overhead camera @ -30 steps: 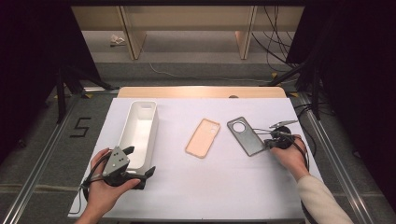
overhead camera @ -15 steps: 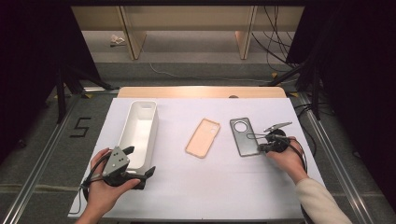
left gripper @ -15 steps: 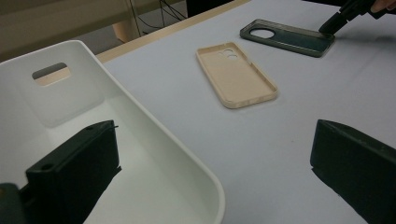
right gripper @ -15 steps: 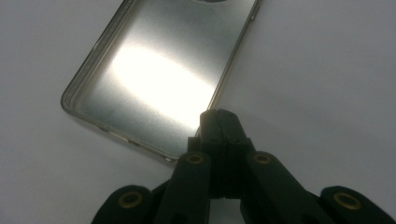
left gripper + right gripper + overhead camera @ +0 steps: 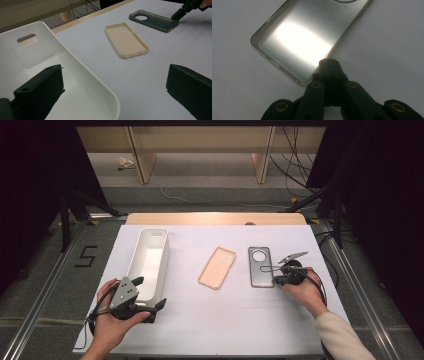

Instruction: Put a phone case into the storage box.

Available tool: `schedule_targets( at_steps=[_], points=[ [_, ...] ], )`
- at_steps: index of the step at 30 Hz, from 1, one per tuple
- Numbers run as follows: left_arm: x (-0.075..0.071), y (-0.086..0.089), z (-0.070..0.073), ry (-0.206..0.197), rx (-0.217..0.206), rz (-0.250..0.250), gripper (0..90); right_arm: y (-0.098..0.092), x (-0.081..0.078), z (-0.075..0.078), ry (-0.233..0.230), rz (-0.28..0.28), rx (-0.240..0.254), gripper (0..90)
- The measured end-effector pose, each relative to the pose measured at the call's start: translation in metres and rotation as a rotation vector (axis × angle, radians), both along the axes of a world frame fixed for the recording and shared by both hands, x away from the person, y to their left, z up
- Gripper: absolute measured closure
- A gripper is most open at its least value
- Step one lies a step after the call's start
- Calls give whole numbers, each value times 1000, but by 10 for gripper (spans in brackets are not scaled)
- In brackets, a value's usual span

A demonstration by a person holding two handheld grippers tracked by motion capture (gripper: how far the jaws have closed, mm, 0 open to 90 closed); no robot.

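Observation:
A dark grey phone case [image 5: 260,266] lies open side up right of centre on the white table. My right gripper [image 5: 275,279] is shut, and its tips [image 5: 329,62] rest against the case's near right rim [image 5: 322,60]; nothing shows between the jaws. A beige phone case [image 5: 217,267] lies in the middle, also open side up. My left gripper [image 5: 150,293] is open at the near left. One of its jaws hangs over the near end of a white oblong bin [image 5: 148,254], the other over the bare table. The left gripper view holds the beige case [image 5: 126,41], the grey case [image 5: 153,20] and the right gripper [image 5: 178,15].
The white bin [image 5: 75,62] has a handle slot in its far wall and nothing inside. A wooden strip [image 5: 215,218] runs along the table's far edge, with shelves and cables on the floor beyond. Black stands flank the table.
The grey case has turned from a slant to lie square with the table, with the right gripper's tips at its rim. The right hand shifted slightly toward me; the left hand stayed put.

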State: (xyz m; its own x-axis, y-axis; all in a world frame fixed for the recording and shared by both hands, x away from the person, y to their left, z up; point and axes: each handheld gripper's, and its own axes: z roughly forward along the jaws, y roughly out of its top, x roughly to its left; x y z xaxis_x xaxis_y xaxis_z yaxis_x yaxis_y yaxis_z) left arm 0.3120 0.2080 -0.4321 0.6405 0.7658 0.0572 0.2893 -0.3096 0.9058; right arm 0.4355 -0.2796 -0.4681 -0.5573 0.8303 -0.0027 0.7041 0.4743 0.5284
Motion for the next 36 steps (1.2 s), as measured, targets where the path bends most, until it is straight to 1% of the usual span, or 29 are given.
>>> schedule_targets(
  at_steps=[2,5,10,12,13,14,15,16,18,19,20,21,22,23,24,25,26,27,28,30,32,33,34,36],
  points=[
    [0,0,0,1,-3,0,6,1,0,1,5,-1,-5,900],
    [0,0,0,0,0,-1,6,2,-1,0,1,7,-13,900],
    [0,0,0,-3,0,-1,5,2,0,0,0,11,-11,900],
    [0,0,0,-2,0,-2,6,2,0,1,0,28,-25,886],
    [0,-1,0,-2,0,-4,6,3,0,5,-29,65,-67,827],
    [0,-1,0,-2,0,-5,5,4,0,8,-42,98,-93,783],
    [0,-1,0,-2,0,-5,6,4,0,8,-42,98,-93,783],
    [0,-1,0,0,-2,-4,5,8,-1,12,-62,183,-152,707],
    [0,-1,0,1,-2,-4,6,11,-1,18,-121,257,-215,588],
    [0,-1,0,1,-2,-4,6,11,-1,18,-121,257,-215,588],
    [0,-1,0,1,-4,-5,6,15,0,23,-114,311,-255,467],
    [0,-1,0,-1,-1,-5,6,17,0,24,-112,340,-254,435],
    [0,-1,0,-1,-1,-6,6,17,0,24,-112,340,-254,435],
    [0,-1,0,-1,-1,-6,6,21,-1,26,-93,393,-257,372],
    [-1,-2,0,1,-1,-6,6,23,-2,26,-89,426,-280,364],
    [0,-2,0,0,1,-7,6,23,-2,26,-89,426,-280,364],
    [-1,-2,0,0,0,-9,6,25,-2,26,-88,457,-305,363],
    [-1,-3,0,0,-1,-10,6,28,-2,25,-79,501,-338,320],
    [-1,-3,0,0,-1,-10,6,28,-2,25,-79,501,-338,320],
    [-1,-3,0,-1,0,-12,6,32,1,26,-69,536,-361,284],
    [-1,-4,0,0,0,-13,6,35,4,26,-53,557,-381,284],
    [-1,-4,0,-1,1,-14,6,39,7,26,-34,577,-398,285],
    [-1,-4,0,-1,1,-14,7,39,7,26,-34,577,-398,285],
    [-1,-4,0,0,0,-15,6,43,9,24,-15,600,-414,284]
  ],
)
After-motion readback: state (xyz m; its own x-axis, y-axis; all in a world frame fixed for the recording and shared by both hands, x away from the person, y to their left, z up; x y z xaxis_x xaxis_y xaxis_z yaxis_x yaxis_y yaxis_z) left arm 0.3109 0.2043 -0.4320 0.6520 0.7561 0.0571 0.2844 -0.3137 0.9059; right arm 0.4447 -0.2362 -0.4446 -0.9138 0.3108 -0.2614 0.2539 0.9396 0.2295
